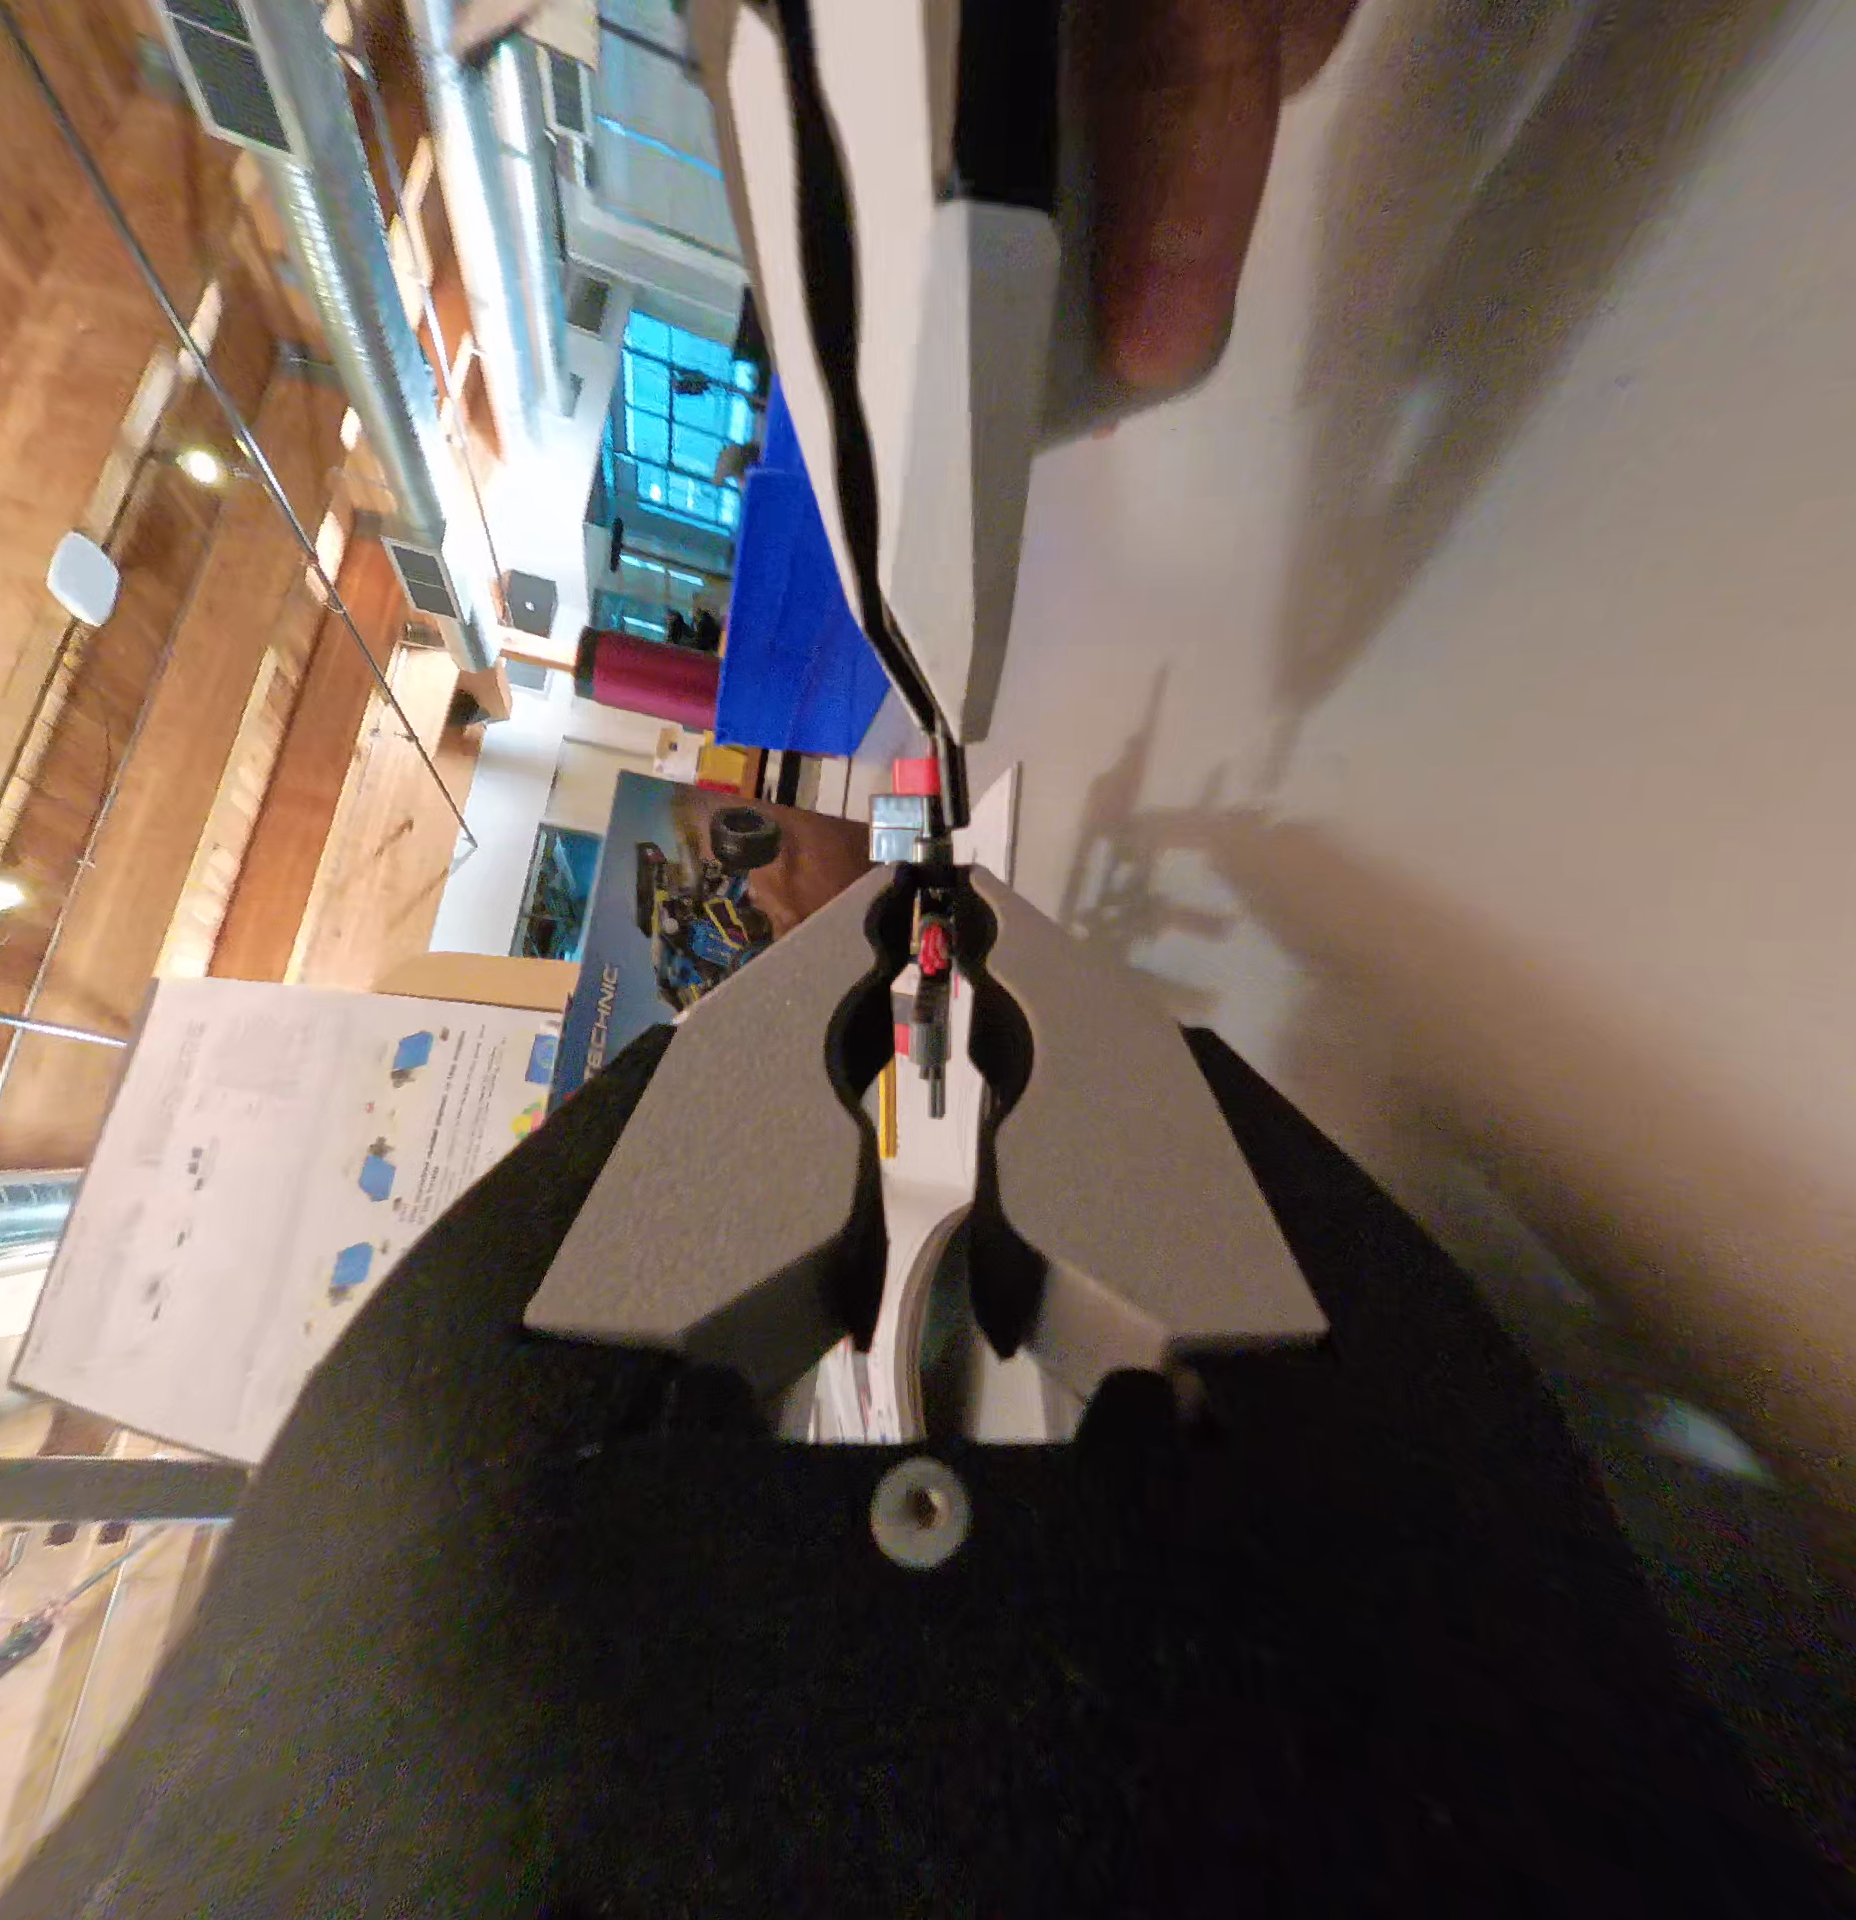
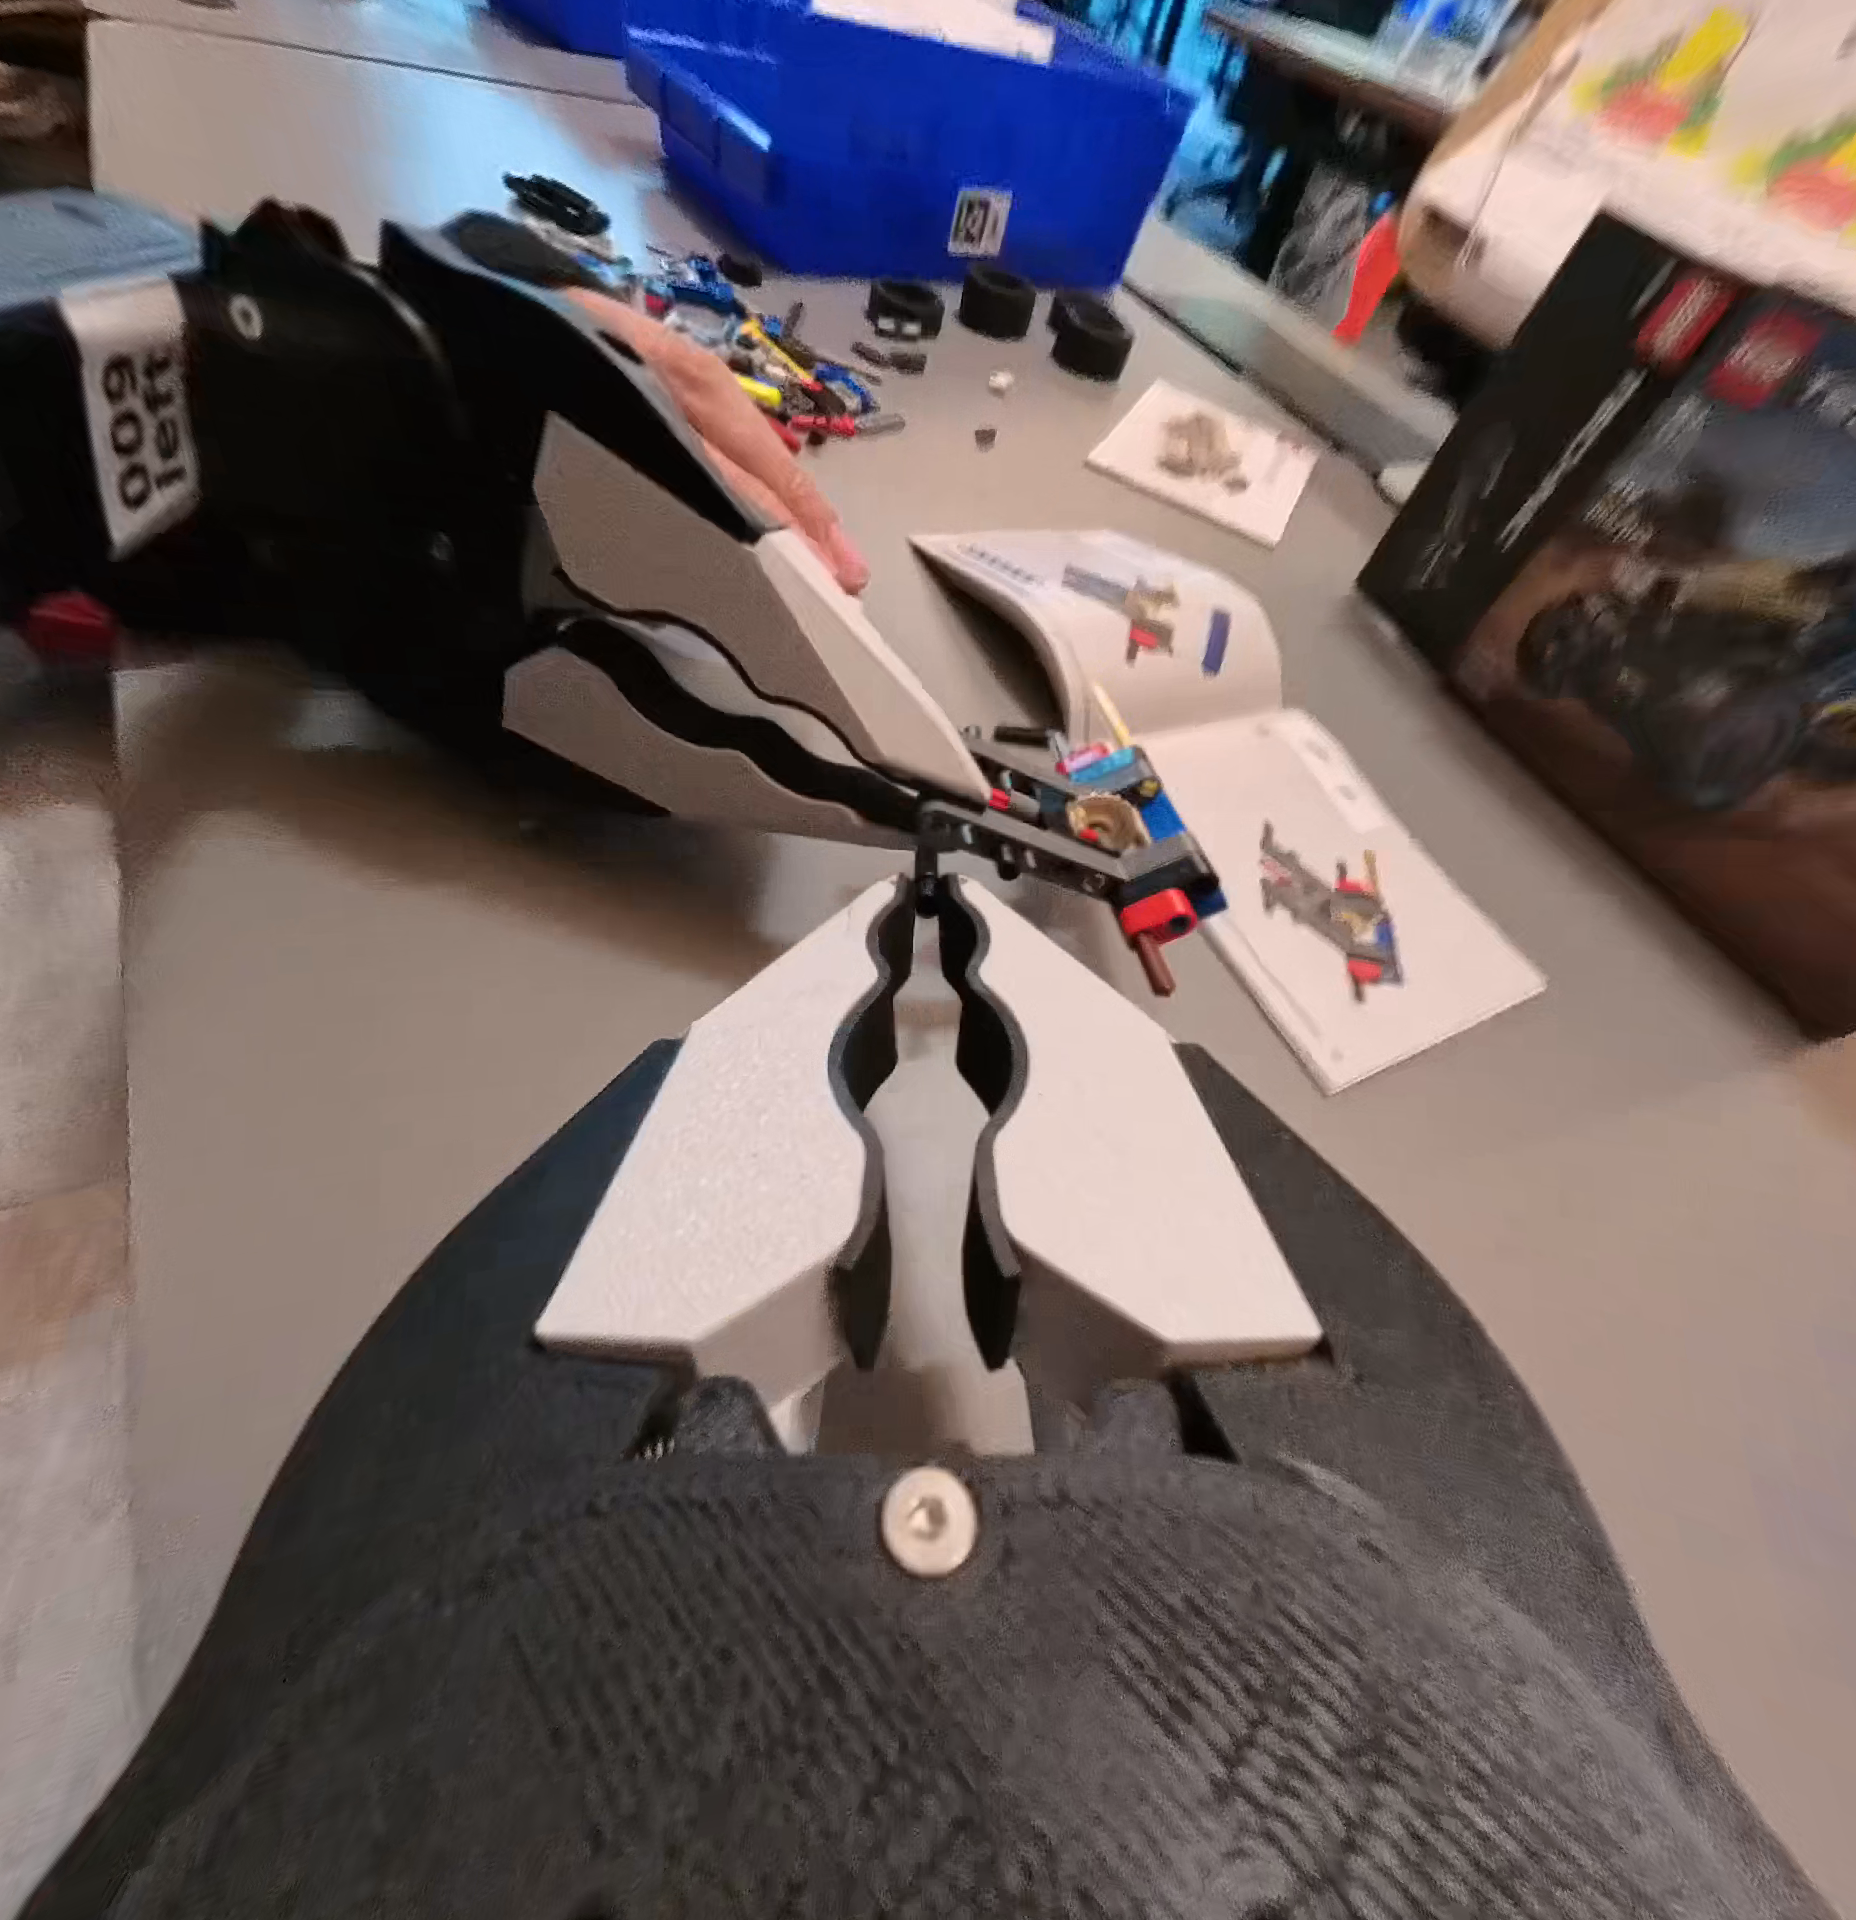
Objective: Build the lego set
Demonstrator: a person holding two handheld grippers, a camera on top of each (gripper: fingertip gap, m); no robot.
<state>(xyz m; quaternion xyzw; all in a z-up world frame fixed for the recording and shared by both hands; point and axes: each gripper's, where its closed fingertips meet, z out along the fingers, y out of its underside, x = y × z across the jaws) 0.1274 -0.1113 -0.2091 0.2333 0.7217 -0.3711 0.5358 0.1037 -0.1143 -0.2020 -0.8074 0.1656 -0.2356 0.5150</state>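
Bright indoor light; soft shadows on table (image 2: 384,987). Motion blur toward edges, fisheye bending there; lamps (image 1: 199,464) glaring on ceiling.
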